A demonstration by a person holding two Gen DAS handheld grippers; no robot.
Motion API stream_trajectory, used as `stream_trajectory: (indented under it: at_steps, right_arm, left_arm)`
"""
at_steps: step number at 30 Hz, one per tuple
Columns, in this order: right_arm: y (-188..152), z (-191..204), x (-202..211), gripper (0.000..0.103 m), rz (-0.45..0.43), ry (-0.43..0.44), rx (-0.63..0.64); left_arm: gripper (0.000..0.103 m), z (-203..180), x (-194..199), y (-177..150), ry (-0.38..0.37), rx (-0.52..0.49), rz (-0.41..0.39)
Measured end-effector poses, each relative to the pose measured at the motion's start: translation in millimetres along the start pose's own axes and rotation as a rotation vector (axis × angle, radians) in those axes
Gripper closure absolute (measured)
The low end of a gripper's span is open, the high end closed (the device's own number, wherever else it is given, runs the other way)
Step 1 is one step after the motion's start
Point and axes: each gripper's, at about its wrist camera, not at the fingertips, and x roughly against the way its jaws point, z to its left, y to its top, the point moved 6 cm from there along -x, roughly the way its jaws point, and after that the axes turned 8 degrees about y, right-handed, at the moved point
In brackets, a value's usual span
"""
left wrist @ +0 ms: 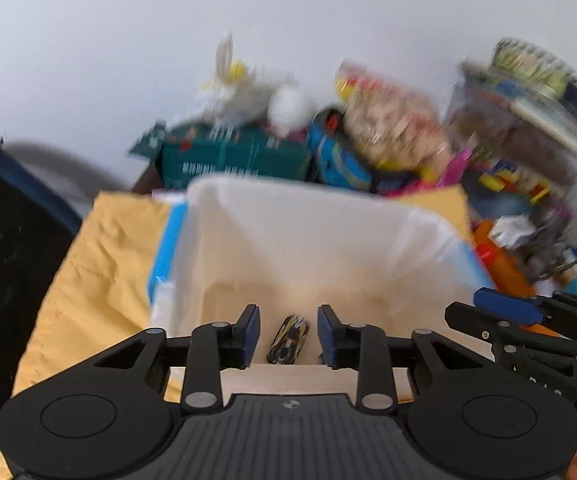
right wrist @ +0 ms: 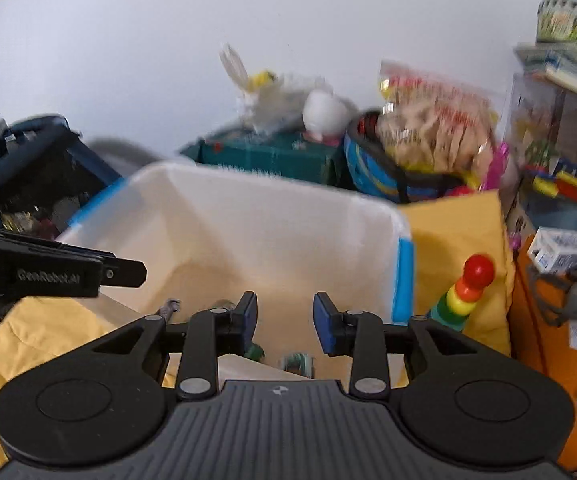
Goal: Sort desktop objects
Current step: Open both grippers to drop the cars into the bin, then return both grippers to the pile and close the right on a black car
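A white translucent bin (left wrist: 288, 192) with blue handles stands on a yellow cloth (left wrist: 100, 260). My left gripper (left wrist: 288, 312) hovers over its near side, jaws apart. A small black-and-yellow toy car (left wrist: 288, 340) shows between the pads but lies lower, in the bin, and neither pad touches it. In the right wrist view my right gripper (right wrist: 285, 300) is open over the same bin (right wrist: 268, 180) with nothing between its pads. Small green items (right wrist: 298, 364) and a metal tool (right wrist: 168, 308) lie in the bin. Each view shows the other gripper beside it: right gripper (left wrist: 464, 304), left gripper (right wrist: 128, 272).
Behind the bin sit a green box (left wrist: 228, 156), a snack bag (left wrist: 392, 120) and a white plush toy (right wrist: 324, 114). A stacking-ring toy (right wrist: 464, 296) stands right of the bin. A black mesh basket (left wrist: 8, 240) is on the left, cluttered shelves (right wrist: 560, 140) on the right.
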Motion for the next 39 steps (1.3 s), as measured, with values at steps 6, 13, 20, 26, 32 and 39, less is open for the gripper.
stream_trajectory:
  at_steps: [6,13,20,26,32,39]
  right_arm:
    - [-26,5,53,0.067,-0.013,0.07,0.039]
    - [-118,27,78,0.068,0.171,0.134,0.082]
    - [-165,45,85,0.07,0.27,0.23,-0.011]
    - [-178,34,67,0.076,0.339,0.213,-0.109]
    - [-182,25,51,0.076,0.33,0.251,-0.193]
    - [-176,37,45,0.079,0.308,0.221,-0.071]
  left_arm:
    - [0.056,0,60,-47,-0.067,-0.07,-0.005]
    - [0.056,-9,89,-159,-0.059,-0.111,0.187]
    - [0.056,-31,102,-208,-0.107,-0.144,0.286]
    - [0.056,-46,107,-217,-0.116,-0.182,0.286]
    - [0.056,-10,106,-217,-0.022,-0.035,0.315]
    - [0.056,18,82,-227,-0.065,0.206,0.466]
